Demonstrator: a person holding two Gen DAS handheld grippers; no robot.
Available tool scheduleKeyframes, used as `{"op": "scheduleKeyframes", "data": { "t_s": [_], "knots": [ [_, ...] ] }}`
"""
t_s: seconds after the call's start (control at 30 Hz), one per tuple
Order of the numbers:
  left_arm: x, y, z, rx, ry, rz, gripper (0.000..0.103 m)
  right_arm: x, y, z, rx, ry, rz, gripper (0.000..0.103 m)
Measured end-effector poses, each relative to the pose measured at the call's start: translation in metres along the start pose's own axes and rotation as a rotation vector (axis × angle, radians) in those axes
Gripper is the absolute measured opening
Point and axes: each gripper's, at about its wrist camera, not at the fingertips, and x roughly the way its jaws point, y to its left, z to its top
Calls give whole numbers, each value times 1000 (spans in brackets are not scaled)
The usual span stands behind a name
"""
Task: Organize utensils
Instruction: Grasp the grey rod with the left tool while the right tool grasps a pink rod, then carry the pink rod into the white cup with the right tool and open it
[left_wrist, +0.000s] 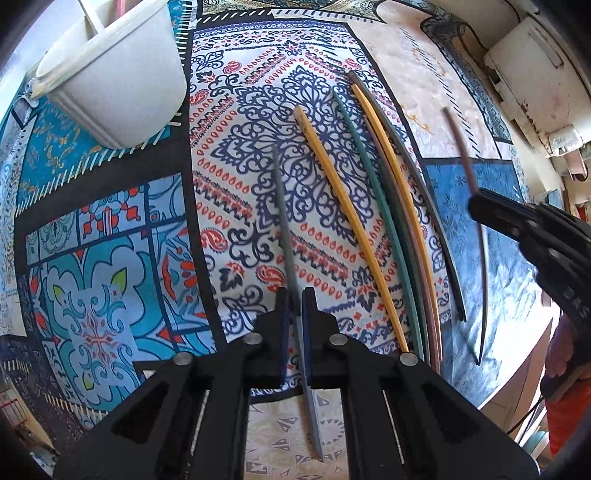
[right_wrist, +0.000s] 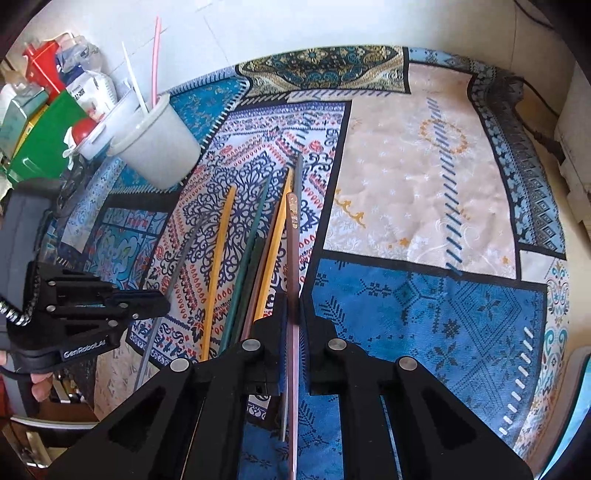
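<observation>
Both grippers grip one chopstick each: left gripper clamps a grey chopstick, right gripper a brown chopstick. Five loose chopsticks lie mid-frame on the cloth; the white holder, upper left, already has two, so most remain.

Patchwork-print cloth covers the table in blues, cream and paisley; white wall at twelve o'clock, boxes and packets crowding ten o'clock, daylight bright.
</observation>
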Motion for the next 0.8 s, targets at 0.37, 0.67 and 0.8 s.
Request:
{"op": "scheduleKeyframes", "data": {
  "t_s": [0.37,0.67,0.8],
  "knots": [
    [-4,19,24,7,-13,9,4,-30,4,7,6,-91,19,6],
    [-31,27,21,-13,-106,28,3,-52,13,13,-16,-154,9,6],
    [-57,26,10,-18,-180,39,3,-62,18,16,-22,-178,15,6]
  ]
}}
